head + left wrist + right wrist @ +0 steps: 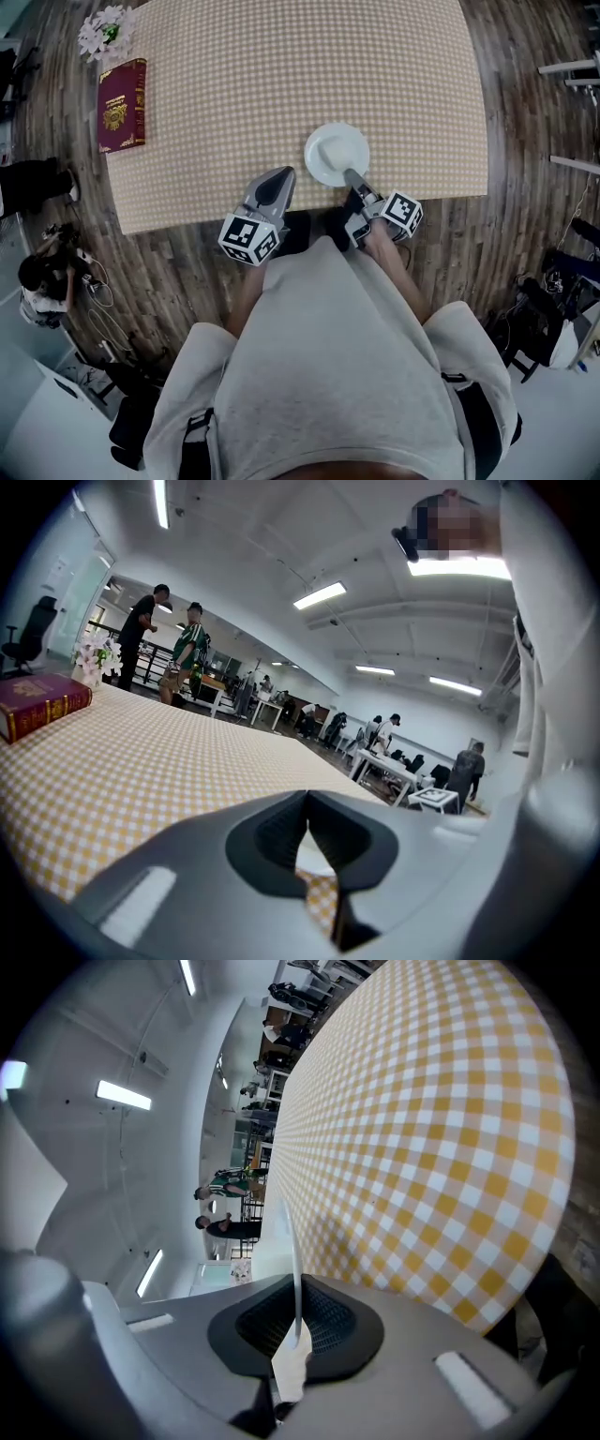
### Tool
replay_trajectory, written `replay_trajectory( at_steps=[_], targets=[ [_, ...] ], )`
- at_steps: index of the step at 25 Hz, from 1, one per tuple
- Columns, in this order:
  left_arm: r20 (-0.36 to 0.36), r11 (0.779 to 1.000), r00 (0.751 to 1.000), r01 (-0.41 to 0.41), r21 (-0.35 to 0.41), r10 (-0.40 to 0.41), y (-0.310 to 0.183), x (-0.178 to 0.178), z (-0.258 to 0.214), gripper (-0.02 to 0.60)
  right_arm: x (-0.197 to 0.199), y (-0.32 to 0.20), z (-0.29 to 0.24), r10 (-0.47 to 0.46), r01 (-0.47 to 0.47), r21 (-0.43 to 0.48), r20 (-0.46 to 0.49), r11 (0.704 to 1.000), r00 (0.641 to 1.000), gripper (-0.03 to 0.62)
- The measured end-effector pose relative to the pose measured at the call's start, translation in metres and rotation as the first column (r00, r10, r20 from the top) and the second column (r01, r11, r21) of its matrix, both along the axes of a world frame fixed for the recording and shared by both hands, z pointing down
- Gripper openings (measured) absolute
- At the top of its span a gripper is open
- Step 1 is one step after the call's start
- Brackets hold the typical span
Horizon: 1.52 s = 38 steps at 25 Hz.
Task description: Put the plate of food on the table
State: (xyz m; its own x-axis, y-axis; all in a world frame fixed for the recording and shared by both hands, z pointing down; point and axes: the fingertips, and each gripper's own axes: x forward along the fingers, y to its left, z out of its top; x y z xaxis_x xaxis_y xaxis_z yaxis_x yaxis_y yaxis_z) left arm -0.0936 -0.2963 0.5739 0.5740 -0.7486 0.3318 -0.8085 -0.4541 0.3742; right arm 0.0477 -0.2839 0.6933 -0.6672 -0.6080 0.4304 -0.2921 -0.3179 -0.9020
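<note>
A white plate (336, 153) sits low over the yellow-checked table (281, 75), close to its front edge; I cannot make out food on it. My right gripper (353, 176) is shut on the plate's near rim. In the right gripper view the plate (292, 1251) shows edge-on as a thin white line pinched between the jaws of the right gripper (296, 1321), with the table (450, 1147) beyond. My left gripper (277, 178) hovers at the table edge just left of the plate. Seen in its own view, the left gripper (307, 808) is shut and holds nothing.
A dark red book (122, 105) lies at the table's left side, with white flowers (105, 33) behind it. The book (37, 703) also shows in the left gripper view. Several people stand among tables in the background. A person (42, 272) crouches on the floor at left.
</note>
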Motion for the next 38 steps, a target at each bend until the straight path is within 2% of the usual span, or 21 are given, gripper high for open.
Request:
replay_trajectory(
  at_steps=[3,9,12,23,30,35,38],
  targets=[
    [-0.006,1.0,1.0,-0.008,-0.019,0.008,-0.002,-0.001,0.008,0.008,-0.006,-0.005,0.009,0.02,-0.02,0.0,0.027,1.0,0.999,0.014],
    [-0.02,0.999,1.0,-0.01,-0.041,0.009,-0.006,-0.006,0.017,0.008,-0.005,-0.007,0.023,0.035,-0.036,-0.049,-0.017,0.998,0.999,0.019],
    [-0.026,0.999,1.0,-0.005,-0.046,0.004,-0.008,-0.008,0.019,0.008,-0.006,-0.011,0.023,0.039,-0.04,-0.04,-0.018,0.998,0.999,0.022],
    [-0.049,0.999,0.999,-0.002,-0.037,0.001,-0.014,-0.017,0.017,0.008,-0.008,-0.006,0.028,0.004,-0.033,-0.157,-0.181,0.987,0.983,0.015],
    [-0.066,1.0,0.998,-0.015,-0.01,0.015,-0.019,-0.018,0.009,0.008,-0.009,0.0,0.034,-0.04,-0.048,-0.279,-0.304,0.959,0.952,0.049],
    [-0.074,1.0,0.997,-0.019,0.006,0.019,-0.022,-0.019,0.001,0.008,-0.003,0.011,0.036,-0.129,-0.028,-0.335,-0.438,0.942,0.89,0.092],
    [-0.077,1.0,0.997,-0.015,0.015,0.016,-0.024,-0.024,-0.003,0.008,-0.002,0.017,0.037,-0.134,-0.049,-0.37,-0.454,0.928,0.881,0.109]
  ],
)
